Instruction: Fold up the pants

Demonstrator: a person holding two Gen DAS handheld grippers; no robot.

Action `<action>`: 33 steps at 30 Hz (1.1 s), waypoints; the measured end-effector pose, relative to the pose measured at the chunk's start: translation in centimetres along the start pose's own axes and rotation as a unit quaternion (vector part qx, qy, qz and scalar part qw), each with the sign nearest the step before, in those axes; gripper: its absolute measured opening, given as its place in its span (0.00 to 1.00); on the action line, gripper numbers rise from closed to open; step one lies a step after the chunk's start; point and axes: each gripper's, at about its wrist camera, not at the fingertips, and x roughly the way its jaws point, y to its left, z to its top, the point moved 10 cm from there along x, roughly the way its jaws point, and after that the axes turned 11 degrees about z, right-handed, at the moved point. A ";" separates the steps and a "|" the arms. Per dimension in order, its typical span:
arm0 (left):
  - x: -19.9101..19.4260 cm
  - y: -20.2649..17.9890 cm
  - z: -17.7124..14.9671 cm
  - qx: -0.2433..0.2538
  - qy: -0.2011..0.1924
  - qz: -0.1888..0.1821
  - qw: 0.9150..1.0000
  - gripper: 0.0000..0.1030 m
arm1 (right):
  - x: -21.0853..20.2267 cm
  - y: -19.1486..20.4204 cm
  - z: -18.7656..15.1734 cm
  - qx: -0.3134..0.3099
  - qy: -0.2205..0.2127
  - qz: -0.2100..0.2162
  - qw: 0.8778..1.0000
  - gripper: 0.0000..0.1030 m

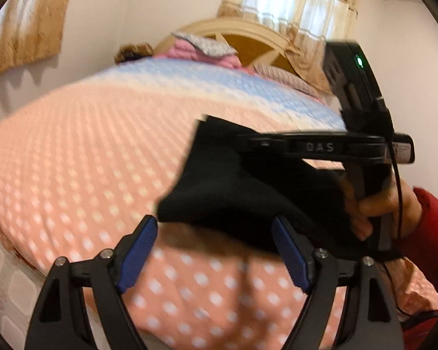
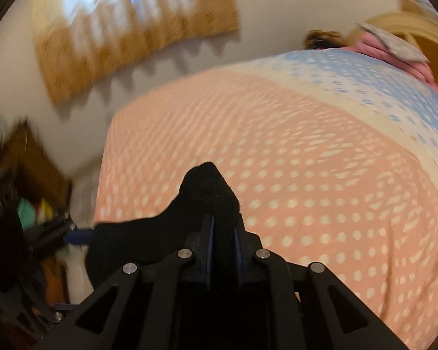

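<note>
The black pants (image 1: 236,186) hang bunched in the air above the bed. In the right wrist view my right gripper (image 2: 223,227) is shut on a fold of the black pants (image 2: 207,192), which stick up past the fingers and trail off to the left. In the left wrist view my left gripper (image 1: 216,250) is open, its blue pads (image 1: 138,250) standing wide apart just under the cloth's lower edge and not touching it. The right gripper's body and the hand holding it (image 1: 373,204) sit at the right of that view.
A bed with a pink and blue dotted cover (image 1: 87,160) fills both views. Pink bedding and pillows (image 1: 201,49) lie by the headboard (image 1: 248,38). Curtained windows (image 1: 292,3) are on the walls. Cluttered furniture (image 2: 23,180) stands left of the bed.
</note>
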 end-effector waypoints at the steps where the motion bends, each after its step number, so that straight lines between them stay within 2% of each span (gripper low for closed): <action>1: 0.1 0.6 0.3 0.004 -0.010 0.016 1.000 0.80 | -0.4 -1.0 0.5 0.020 -0.019 -0.007 1.000 0.12; 4: 0.7 2.5 0.1 0.008 -0.010 0.050 0.999 0.80 | 0.3 -3.0 0.7 0.080 -0.048 -0.001 0.996 0.12; 8: 1.5 4.5 -1.3 -0.023 0.025 0.054 0.998 0.80 | 2.5 -4.3 -0.8 0.105 -0.028 -0.022 0.994 0.17; 12: 1.0 4.0 -1.7 -0.026 0.033 0.032 0.999 0.80 | 0.2 -4.5 0.6 0.132 -0.051 -0.037 0.989 0.39; 14: 0.7 3.9 -2.0 -0.004 0.026 0.043 0.999 0.80 | -2.2 -3.4 1.4 0.137 -0.085 -0.019 0.987 0.46; 15: 0.7 4.1 -2.0 0.010 0.023 0.052 0.998 0.80 | -2.9 -2.0 1.7 0.125 -0.093 0.002 0.988 0.53; 18: 0.7 5.7 -2.0 0.026 0.027 0.080 0.996 0.80 | -3.3 3.5 1.9 0.034 -0.065 0.051 0.996 0.54; 20: 0.2 7.5 -2.0 0.015 0.031 0.102 0.994 0.80 | -2.0 6.9 1.3 -0.045 -0.020 0.043 0.998 0.54; 23: -0.7 10.0 -1.9 -0.008 0.030 0.127 0.991 0.80 | 1.9 10.2 0.0 -0.143 0.053 0.013 0.988 0.54; 24: -0.8 10.6 -1.8 -0.017 0.029 0.132 0.991 0.80 | 3.2 10.3 -0.8 -0.166 0.075 -0.006 0.983 0.50; 25: -1.0 11.3 -1.7 -0.027 0.029 0.135 0.990 0.80 | 4.4 10.2 -1.5 -0.182 0.094 -0.024 0.979 0.41; 26: -1.1 11.5 -1.7 -0.033 0.029 0.135 0.990 0.80 | 5.5 9.7 -1.9 -0.193 0.113 -0.047 0.974 0.16; 27: -1.1 11.7 -1.6 -0.038 0.028 0.135 0.990 0.80 | 6.3 8.8 -2.1 -0.188 0.125 -0.061 0.972 0.14; 28: -1.0 11.7 -1.4 -0.040 0.026 0.131 0.990 0.80 | 6.1 8.3 -1.8 -0.163 0.112 -0.048 0.979 0.12; 29: -0.9 11.6 -1.3 -0.039 0.025 0.129 0.991 0.80 | 5.2 8.0 -0.9 -0.116 0.087 -0.017 0.989 0.10; 30: -0.8 11.4 -1.3 -0.039 0.024 0.126 0.991 0.80 | 4.2 7.5 -0.3 -0.085 0.068 -0.002 0.994 0.10; 33: -0.1 11.0 -1.5 -0.042 0.029 0.116 0.992 0.80 | 0.3 5.9 2.5 0.007 -0.021 0.042 0.999 0.09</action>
